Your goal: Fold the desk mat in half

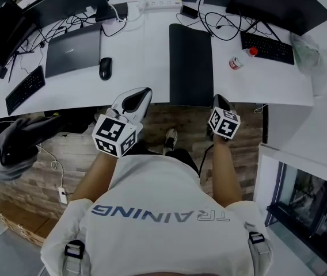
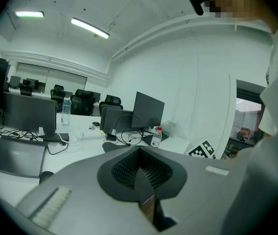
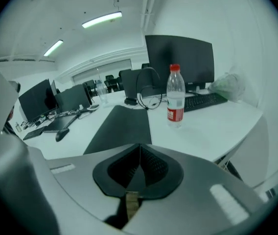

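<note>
Left tongs [image 1: 145,94] and right tongs [image 1: 220,100] hover pressed together, both empty, just off the surface's [image 1: 152,56] front edge. Desk mat [image 1: 191,65] lies flat, unfolded, reaching that edge. Risk, imo: swinging its far end over could knock the bottle [image 1: 241,58] standing beside it.

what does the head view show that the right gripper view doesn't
Only the head view: the left claw, the person's white shirt and the brick-patterned floor below the desk edge. Only the right gripper view: the ceiling light strips and a look along the right claw, its jaws together with nothing between them. Both: the dark desk mat lying flat and unfolded, the red-capped water bottle to its right, and the black keyboard near the bottle.
</note>
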A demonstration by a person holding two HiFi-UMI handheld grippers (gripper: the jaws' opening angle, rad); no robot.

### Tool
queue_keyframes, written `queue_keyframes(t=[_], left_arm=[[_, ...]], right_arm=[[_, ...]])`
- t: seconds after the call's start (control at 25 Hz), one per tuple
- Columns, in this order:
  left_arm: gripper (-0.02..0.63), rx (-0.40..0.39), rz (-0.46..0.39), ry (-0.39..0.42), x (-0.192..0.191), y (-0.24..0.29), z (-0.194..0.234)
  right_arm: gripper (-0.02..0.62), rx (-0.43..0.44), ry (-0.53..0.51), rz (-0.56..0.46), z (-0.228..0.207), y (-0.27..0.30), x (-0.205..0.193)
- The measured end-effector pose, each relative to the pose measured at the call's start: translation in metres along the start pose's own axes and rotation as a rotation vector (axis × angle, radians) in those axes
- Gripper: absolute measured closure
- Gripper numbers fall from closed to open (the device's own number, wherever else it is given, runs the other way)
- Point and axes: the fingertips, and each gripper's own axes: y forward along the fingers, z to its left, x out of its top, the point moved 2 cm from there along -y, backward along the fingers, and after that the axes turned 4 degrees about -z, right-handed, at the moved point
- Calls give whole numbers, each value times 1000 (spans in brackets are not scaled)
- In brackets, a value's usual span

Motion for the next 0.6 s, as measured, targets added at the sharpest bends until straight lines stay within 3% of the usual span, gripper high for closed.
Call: queue_keyframes(t=[0.24,0.6], left_arm=[[603,17,-79,27,32,-12,14],[603,79,-204,72,87,-45,49]], right_arm=[[583,91,-32,-207,47,-28,89],[583,315,-127,-469,152,-98,199]])
